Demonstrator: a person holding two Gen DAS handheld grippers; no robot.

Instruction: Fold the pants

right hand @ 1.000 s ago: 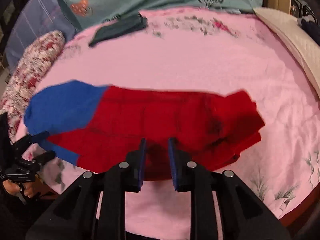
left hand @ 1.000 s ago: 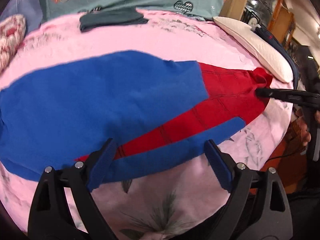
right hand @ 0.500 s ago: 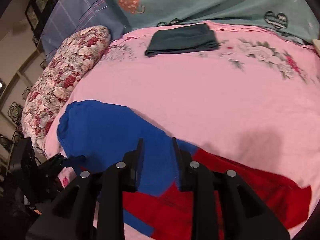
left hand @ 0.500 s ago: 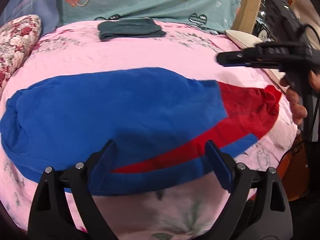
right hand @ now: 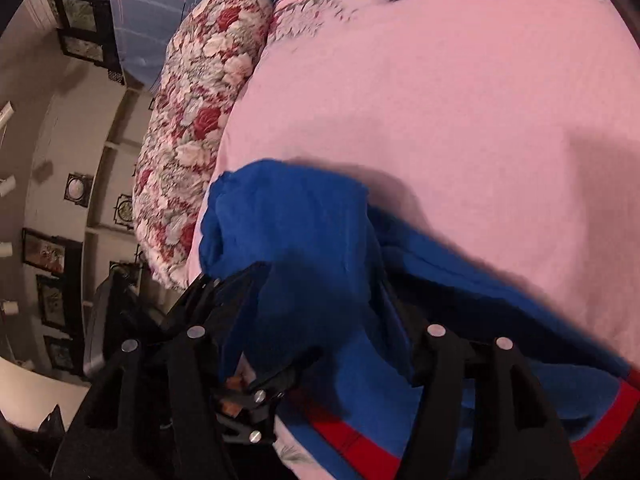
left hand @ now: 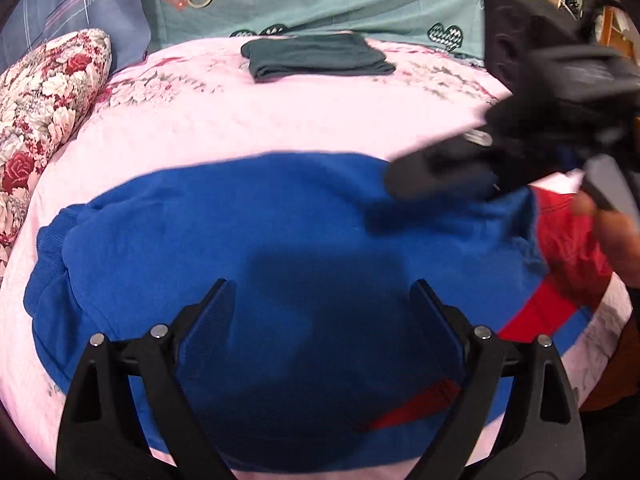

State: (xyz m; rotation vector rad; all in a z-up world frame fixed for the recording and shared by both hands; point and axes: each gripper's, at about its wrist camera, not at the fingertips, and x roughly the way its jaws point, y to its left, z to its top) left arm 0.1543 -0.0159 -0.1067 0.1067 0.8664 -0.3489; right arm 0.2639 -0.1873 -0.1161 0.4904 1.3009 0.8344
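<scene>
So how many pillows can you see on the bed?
2 for sure: a flowery pillow on the left edge, and a blue checked one behind it. More may be hidden.

Blue-and-red pants point(left hand: 280, 240), pink sheet point(left hand: 320, 120)

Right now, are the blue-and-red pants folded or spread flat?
Folded. The pants lie doubled on the pink sheet: a blue layer covers most of the red, which shows only at the right edge.
</scene>
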